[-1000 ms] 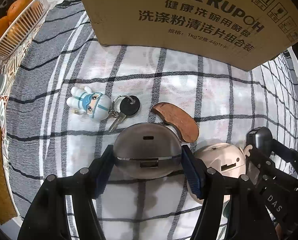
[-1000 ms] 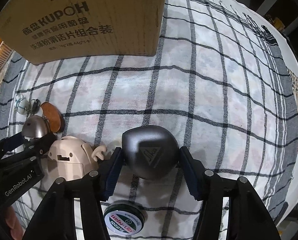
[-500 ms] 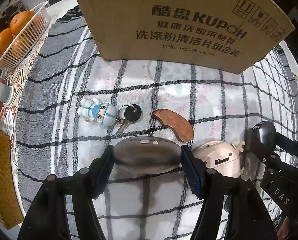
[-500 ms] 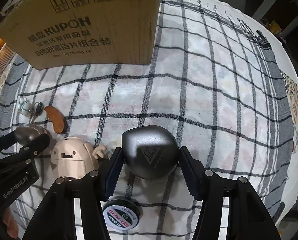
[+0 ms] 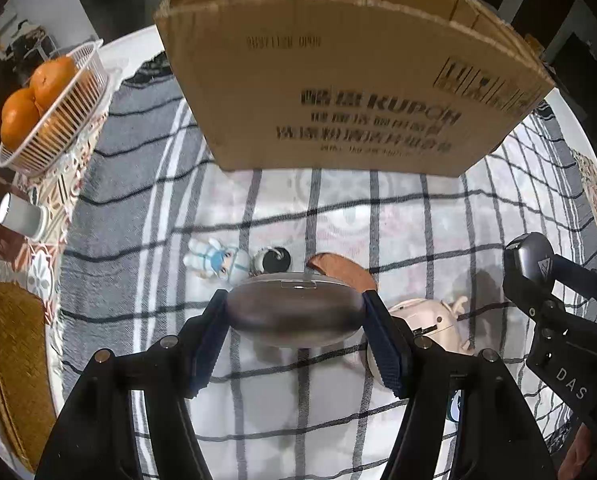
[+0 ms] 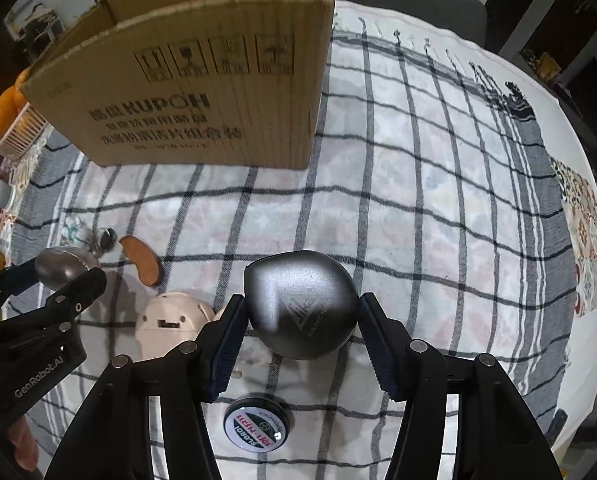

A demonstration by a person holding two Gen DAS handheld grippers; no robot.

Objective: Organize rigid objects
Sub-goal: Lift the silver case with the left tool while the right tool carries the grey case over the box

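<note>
My left gripper (image 5: 294, 312) is shut on a metallic grey earbud case (image 5: 294, 326) and holds it above the checked cloth; it also shows in the right wrist view (image 6: 64, 266). My right gripper (image 6: 300, 330) is shut on a dark grey rounded case (image 6: 302, 304) with a triangle logo, also raised; it shows in the left wrist view (image 5: 532, 258). An open cardboard box (image 5: 338, 88) stands ahead of both. On the cloth lie a figurine keychain (image 5: 218, 262), a brown curved piece (image 5: 346, 270), a cream robot-shaped toy (image 6: 170, 320) and a round tin (image 6: 256, 424).
A white basket of oranges (image 5: 54, 108) sits at the far left, with a grey cup (image 5: 20, 216) and a woven mat (image 5: 10, 360) below it. The round table's edge (image 6: 578, 340) runs along the right.
Both grippers have risen with their cases, so the box's open top edge now shows. The left case has tilted to show its rim.
</note>
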